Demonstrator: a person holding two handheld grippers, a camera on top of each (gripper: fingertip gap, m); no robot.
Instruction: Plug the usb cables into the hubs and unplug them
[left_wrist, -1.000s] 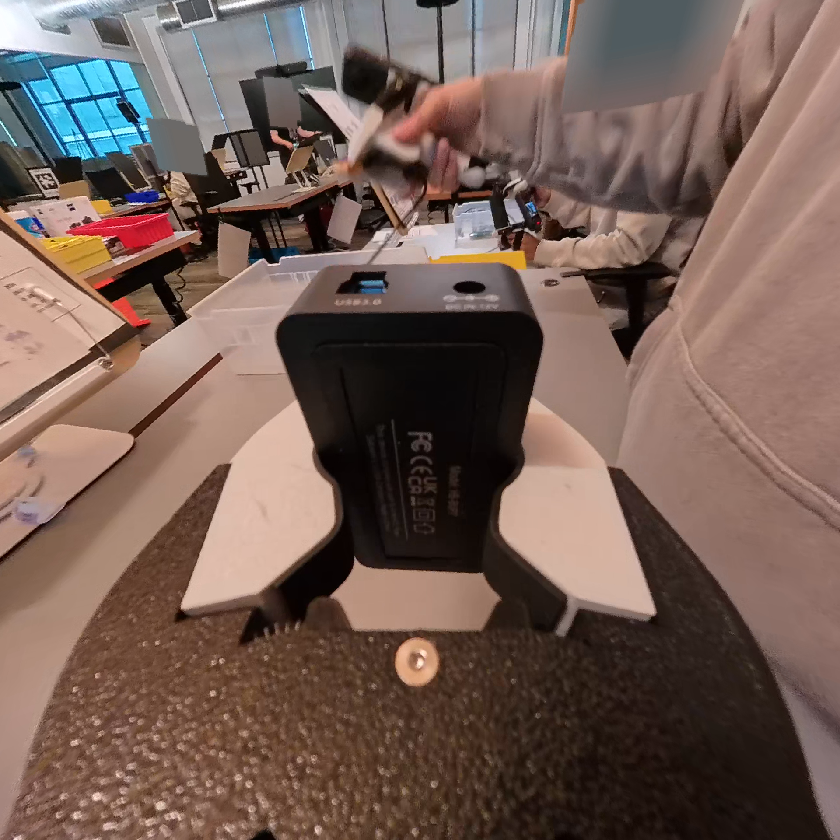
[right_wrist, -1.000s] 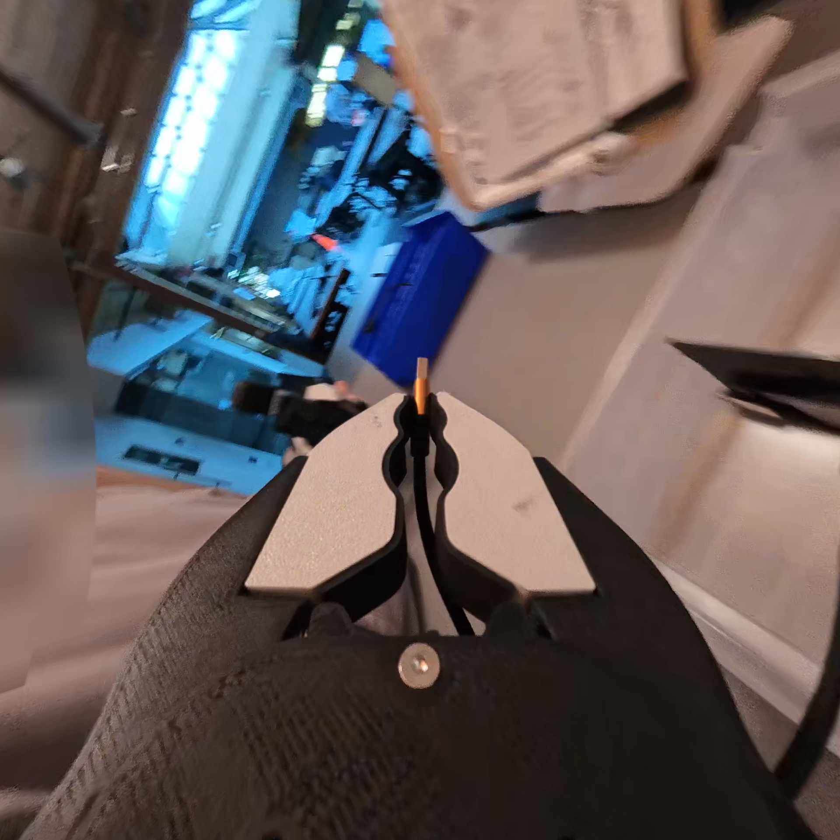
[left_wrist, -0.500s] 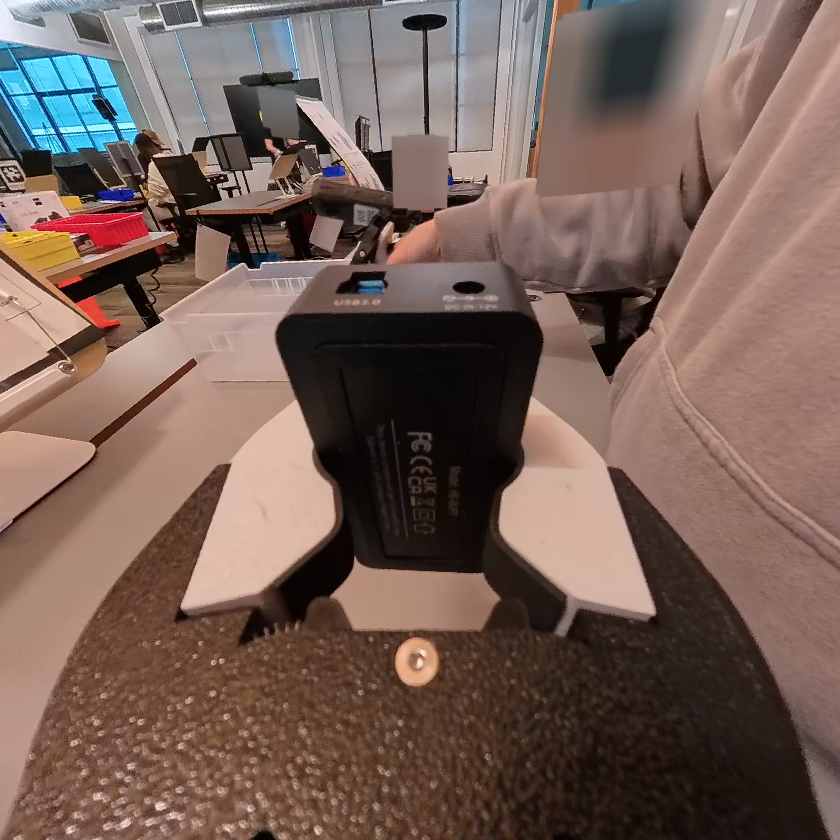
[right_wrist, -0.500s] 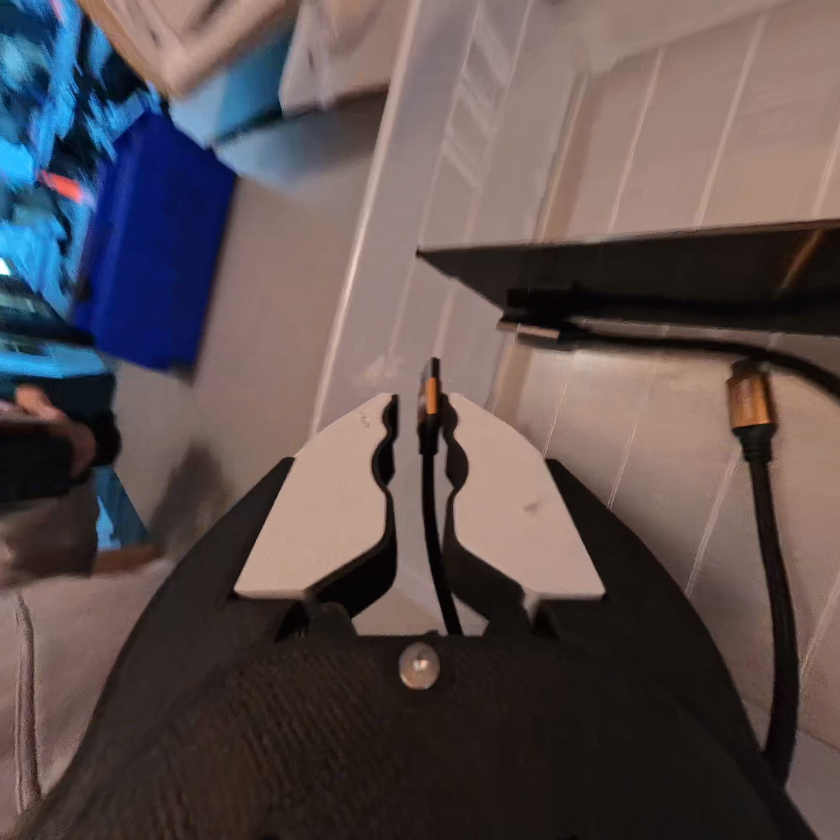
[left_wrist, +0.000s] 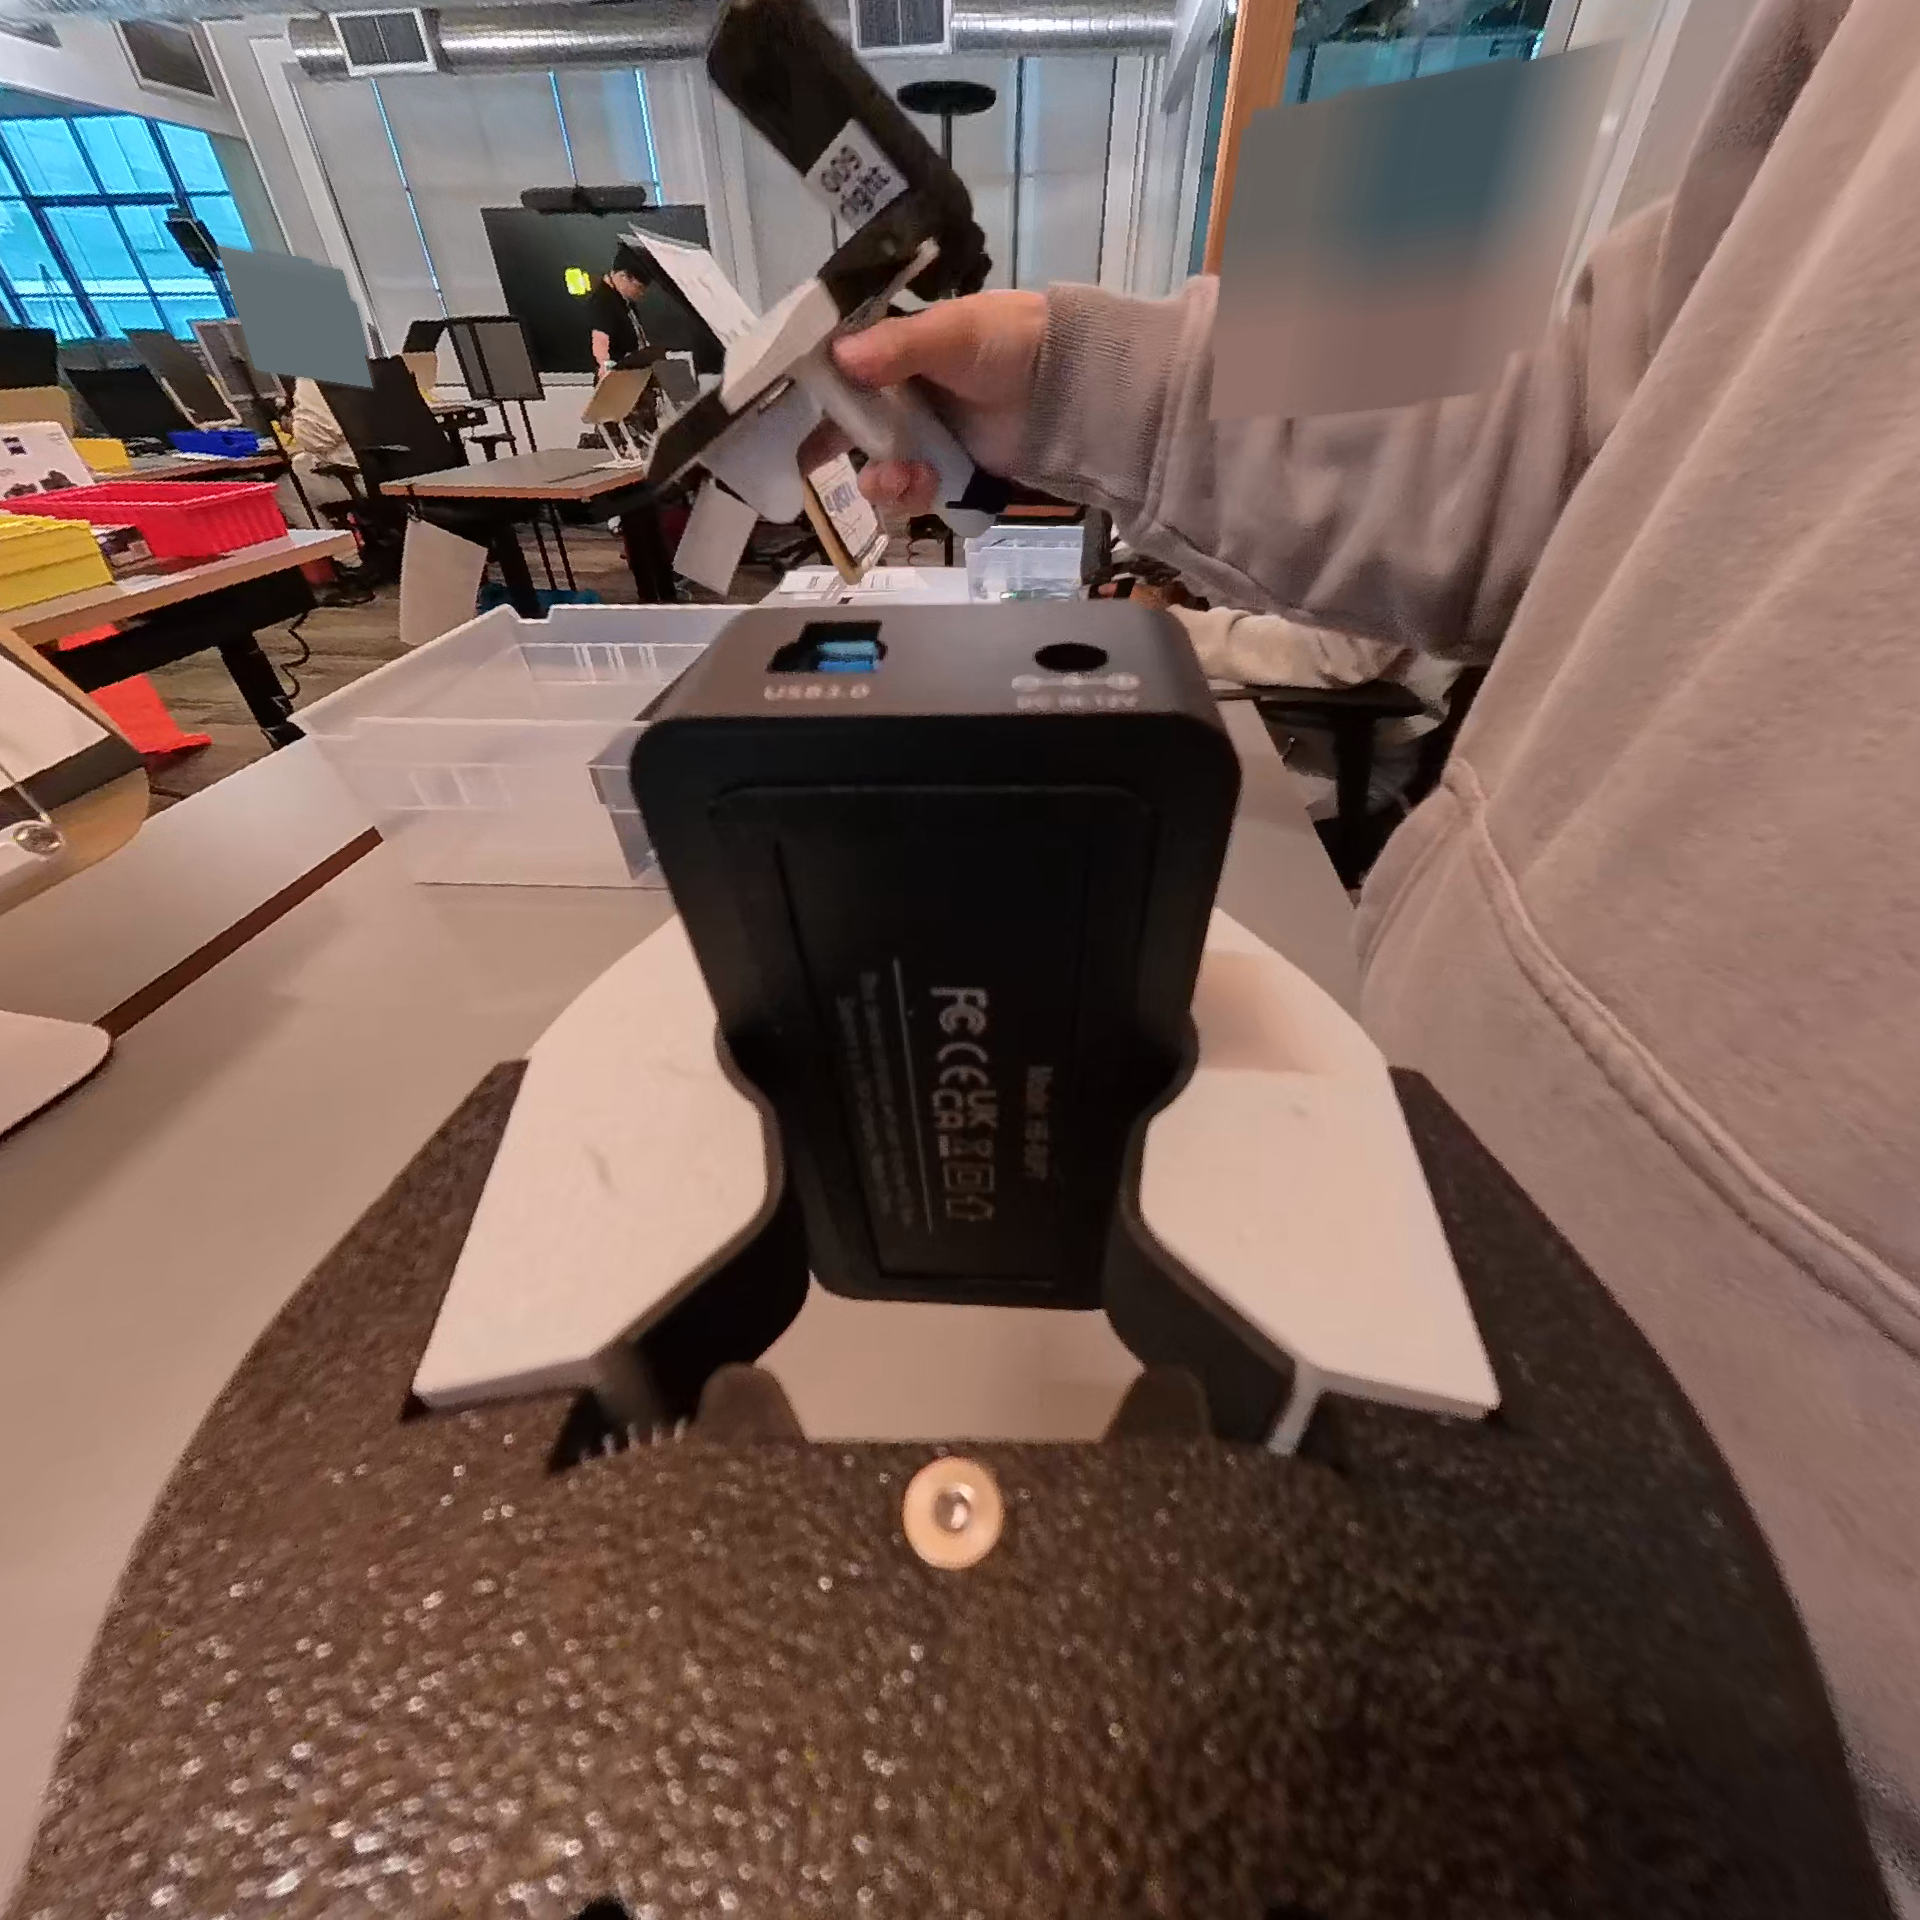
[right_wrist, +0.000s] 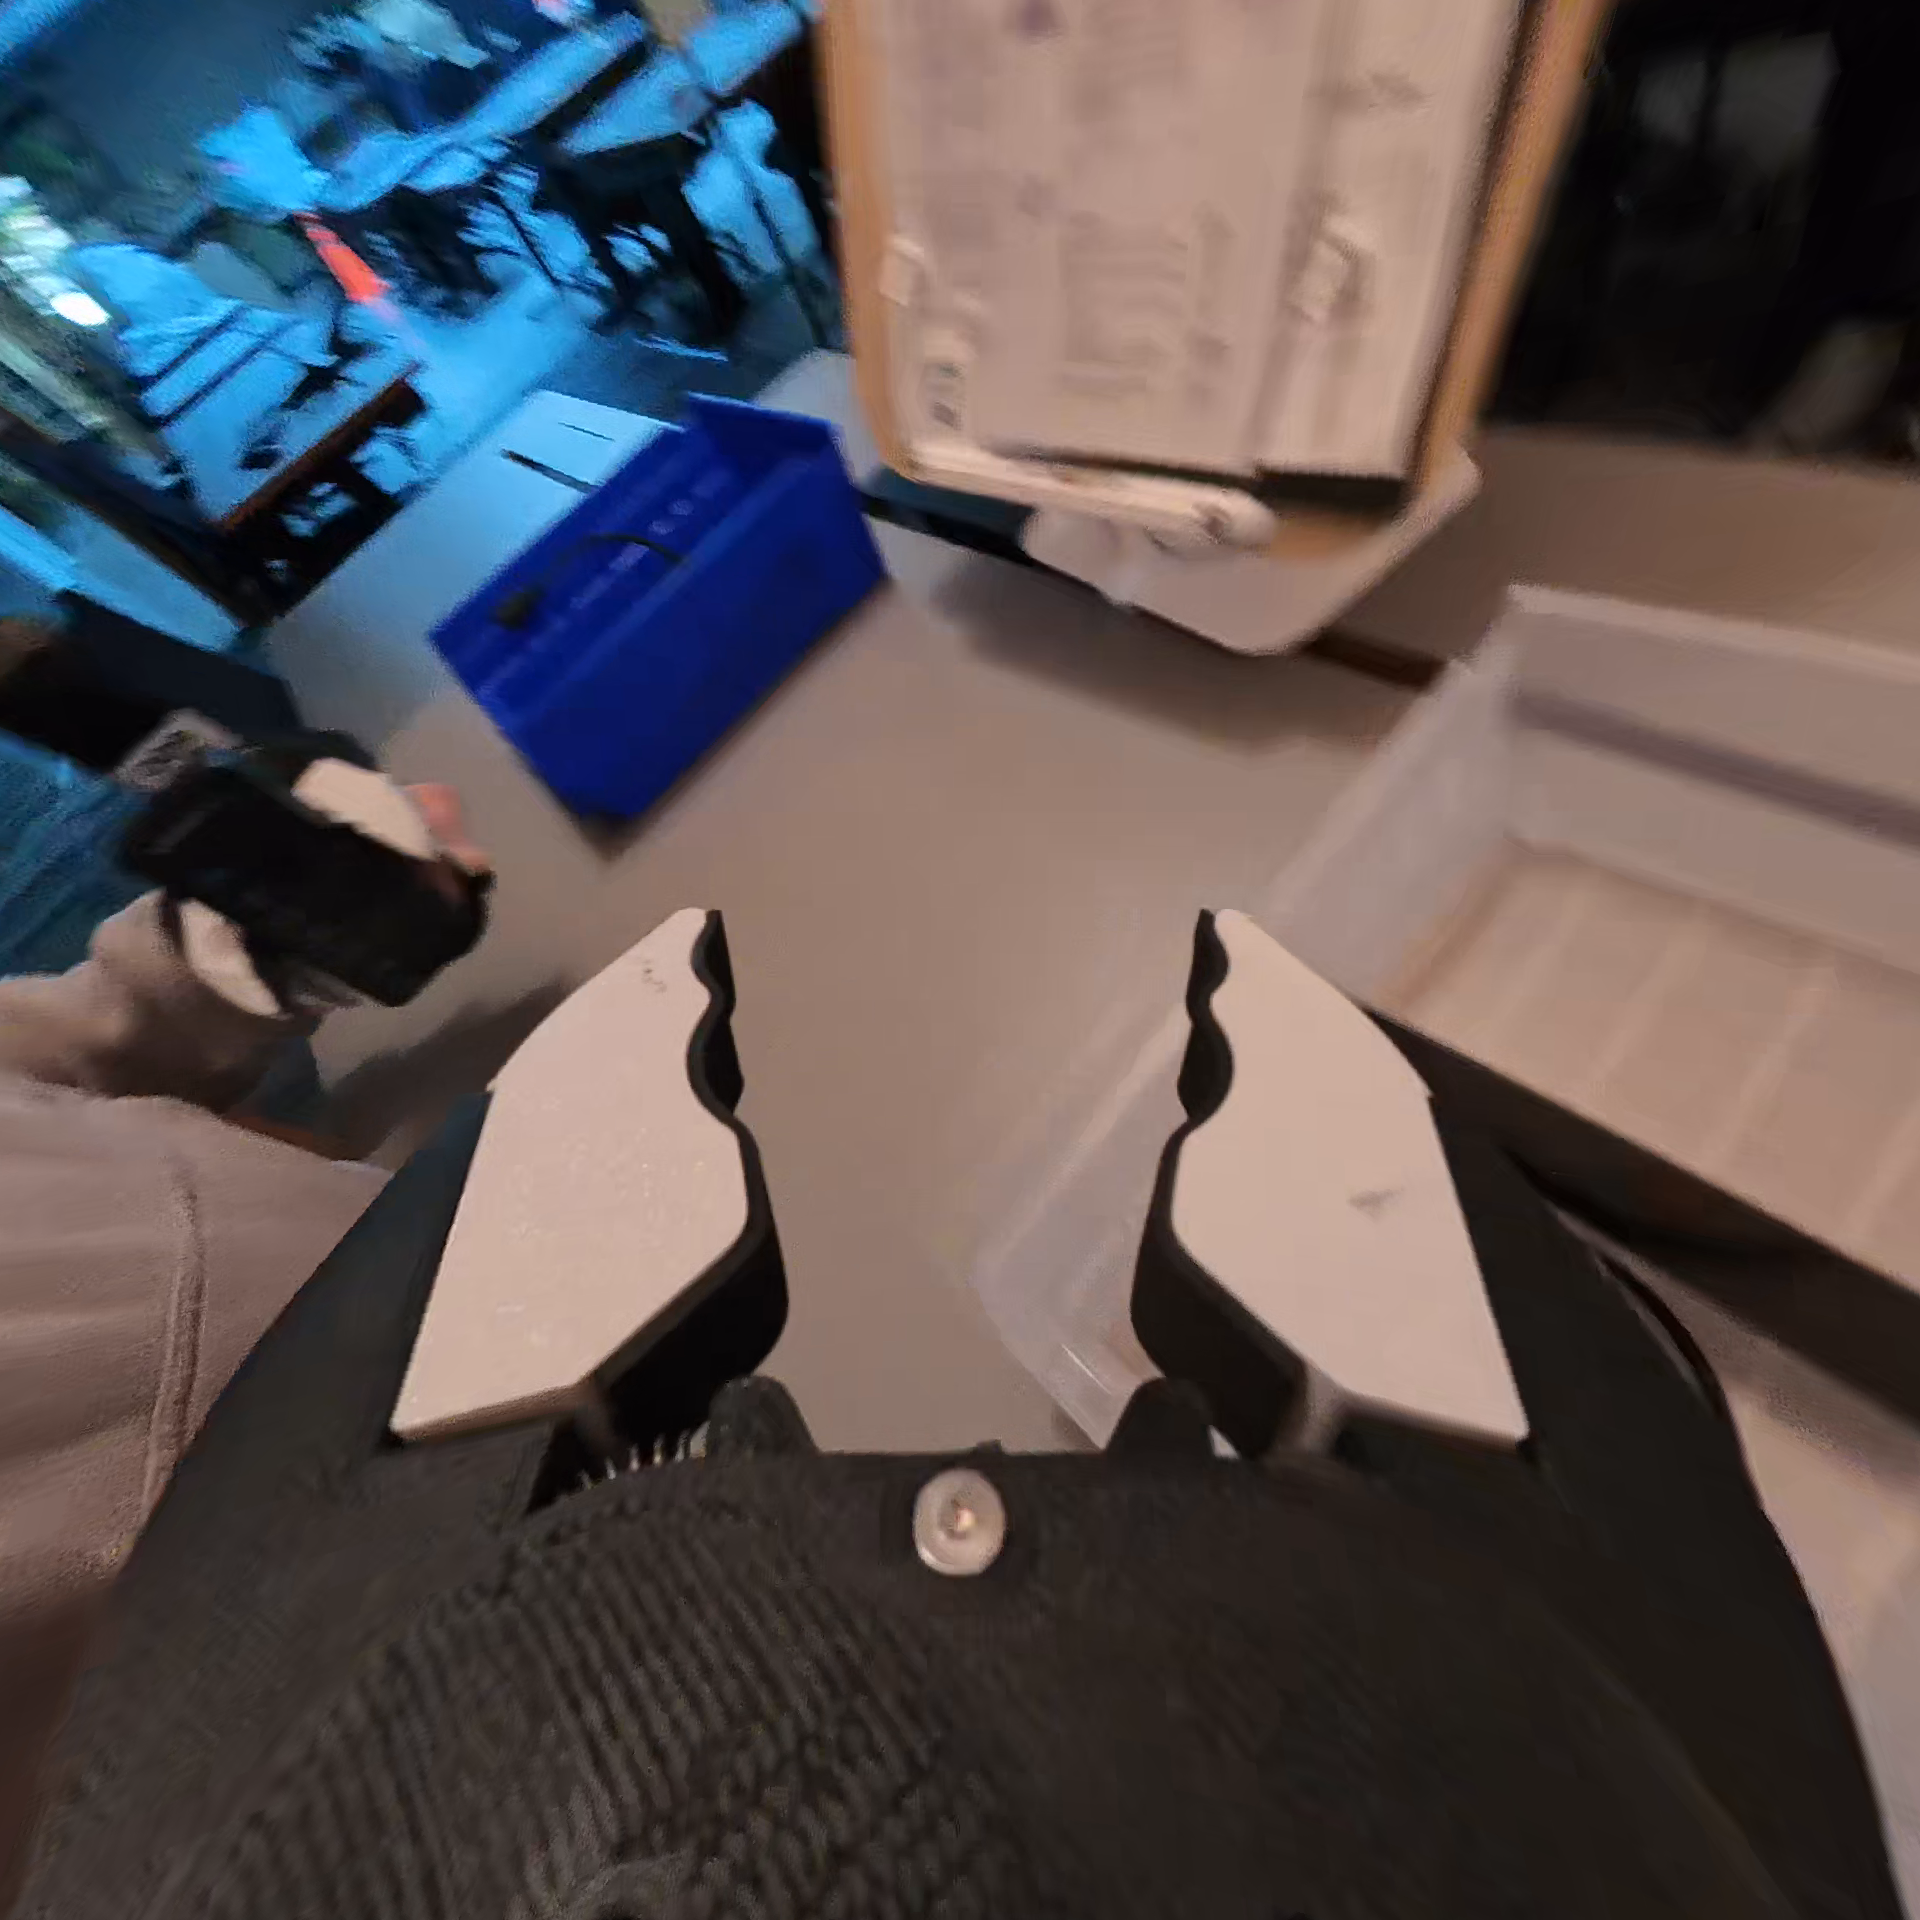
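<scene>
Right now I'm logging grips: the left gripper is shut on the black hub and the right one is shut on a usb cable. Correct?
Not quite. The right gripper is open and empty; the right wrist view shows bare table between its fingers. The left gripper is indeed shut on the black hub.

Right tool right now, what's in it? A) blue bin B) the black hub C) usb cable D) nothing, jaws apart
D: in the right wrist view the right tool has its jaws wide apart with only bare table between them; the black hub sits clamped in the left tool.
</scene>
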